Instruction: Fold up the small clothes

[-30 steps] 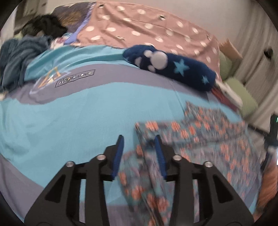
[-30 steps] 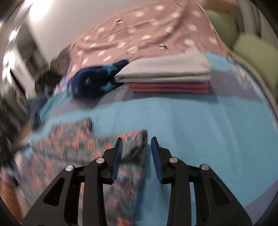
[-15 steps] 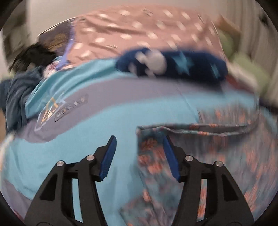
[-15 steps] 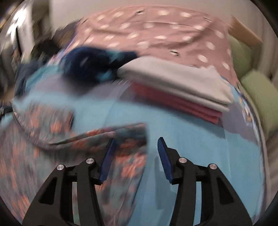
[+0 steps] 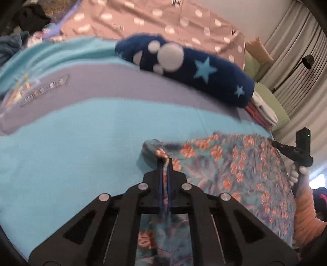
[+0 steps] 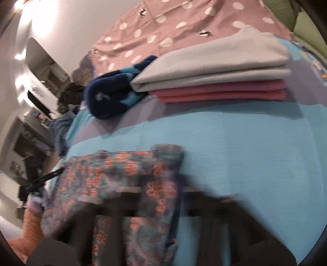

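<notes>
A floral garment point(image 5: 235, 163) in teal and orange lies flat on the blue bedsheet point(image 5: 71, 143). My left gripper point(image 5: 165, 161) is closing its jaws, and the pads press on the garment's near-left corner, which bunches up at the tips. In the right wrist view the same garment point(image 6: 114, 167) runs up between the blurred fingers of my right gripper point(image 6: 161, 184), which is also closing. Seen from the left wrist view, the right gripper point(image 5: 276, 143) pinches the garment's far-right corner. The left gripper point(image 6: 51, 175) shows at that view's left edge.
A navy plush with stars point(image 5: 194, 69) lies behind the garment. A folded grey and pink stack point(image 6: 214, 67) sits beside it. A pink dotted duvet point(image 5: 163, 18) covers the back, green pillows point(image 5: 265, 94) line the right, and an orange sleeve point(image 5: 306, 214) is close by.
Both grippers moved forward and down to the garment's top corners, opened wider on the way, then shut on the cloth. The left corner now bunches between the pads.
</notes>
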The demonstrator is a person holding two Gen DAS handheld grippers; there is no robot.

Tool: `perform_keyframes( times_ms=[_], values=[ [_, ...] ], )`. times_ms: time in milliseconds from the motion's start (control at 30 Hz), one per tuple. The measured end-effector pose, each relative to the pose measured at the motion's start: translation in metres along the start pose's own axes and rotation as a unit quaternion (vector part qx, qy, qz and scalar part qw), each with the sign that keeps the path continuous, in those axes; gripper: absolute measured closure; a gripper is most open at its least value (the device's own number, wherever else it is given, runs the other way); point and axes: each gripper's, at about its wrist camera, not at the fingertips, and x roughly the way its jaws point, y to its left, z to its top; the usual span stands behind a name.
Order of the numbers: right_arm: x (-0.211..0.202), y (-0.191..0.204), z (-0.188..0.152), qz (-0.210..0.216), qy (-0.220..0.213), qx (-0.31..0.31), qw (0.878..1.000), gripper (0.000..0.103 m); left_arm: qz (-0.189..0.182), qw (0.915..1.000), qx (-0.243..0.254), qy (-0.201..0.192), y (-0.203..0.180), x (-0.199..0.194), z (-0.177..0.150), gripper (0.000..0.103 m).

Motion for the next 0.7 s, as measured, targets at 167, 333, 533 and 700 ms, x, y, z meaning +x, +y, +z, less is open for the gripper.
perform_keyframes(
  times_ms=[167, 333, 533, 700],
  values=[
    [-0.037, 0.02, 0.013, 0.015, -0.062, -0.023, 0.998, 0.098, 0.023, 0.9954, 0.042, -0.082, -0.022, -0.056, 0.013, 0.099],
    [0.009, -0.003, 0.003, -0.054, 0.022, 0.015, 0.998, 0.086, 0.082, 0.9953, 0.041, -0.033, -0.009, -0.02, 0.01, 0.094],
    [-0.044, 0.003, -0.036, -0.066, 0.007, 0.007, 0.998, 0.083, 0.144, 0.9885, 0.044, -0.01, -0.008, -0.027, -0.013, 0.079],
    [-0.112, 0.008, -0.098, -0.041, 0.006, -0.01, 0.999, 0.078, 0.119, 0.9875, 0.094, -0.041, -0.065, -0.075, -0.028, 0.068]
  ],
)
